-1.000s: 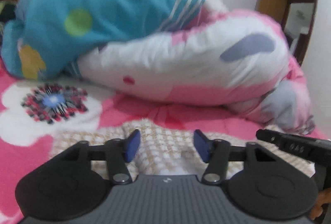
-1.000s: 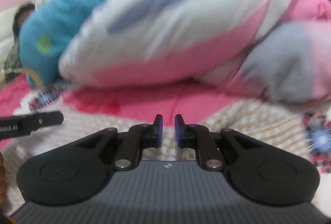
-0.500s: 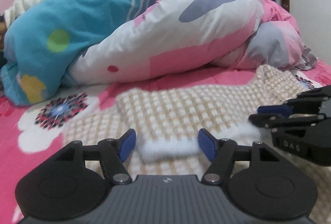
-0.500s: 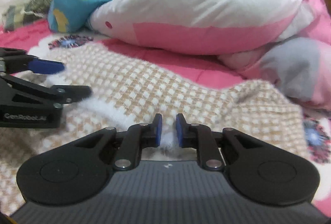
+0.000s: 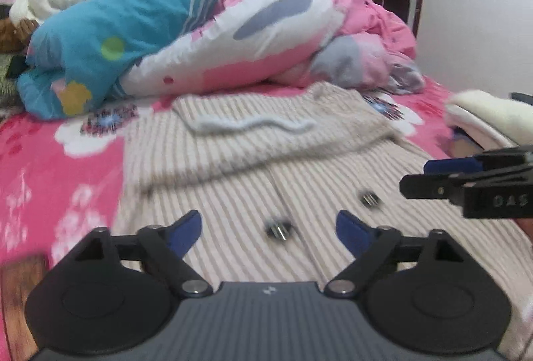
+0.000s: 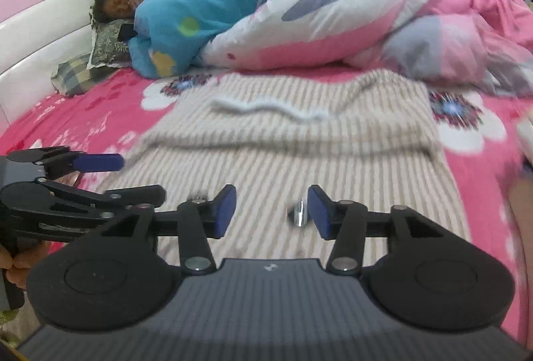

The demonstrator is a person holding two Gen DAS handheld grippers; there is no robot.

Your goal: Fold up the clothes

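Beige checked cardigan [image 5: 266, 161] spread flat on pink floral bedsheet [image 5: 60, 167], top part folded down over the body, white fuzzy collar [image 5: 253, 124] lying on the fold. Dark metal buttons [image 5: 278, 229] visible along the front, blurred. Same cardigan [image 6: 293, 141] filling the middle of the right wrist view, fold edge running across, collar [image 6: 266, 107] above it.

Left gripper [image 5: 268, 232] hovering over the cardigan's near edge, jaws just opened wider, now spread far apart, nothing between the blue pads [image 5: 186, 232], only cloth below. Right gripper [image 6: 271, 211] likewise over the near part of the cardigan, jaws just opened from nearly closed, now parted, gripping nothing; one button [image 6: 298, 214] seen in the gap, lying on the cloth. Right gripper [image 5: 466, 181] also showing at the right edge of the left view, left gripper [image 6: 83, 181] at the left edge of the right view.

Behind the cardigan, bunched quilt [image 5: 266, 44] in pink, white and blue, well apart from both grippers. Person lying under it at the headboard end, head on a pillow [image 6: 106, 44]. Folded cream garment [image 5: 486, 117] at the bed's right edge.
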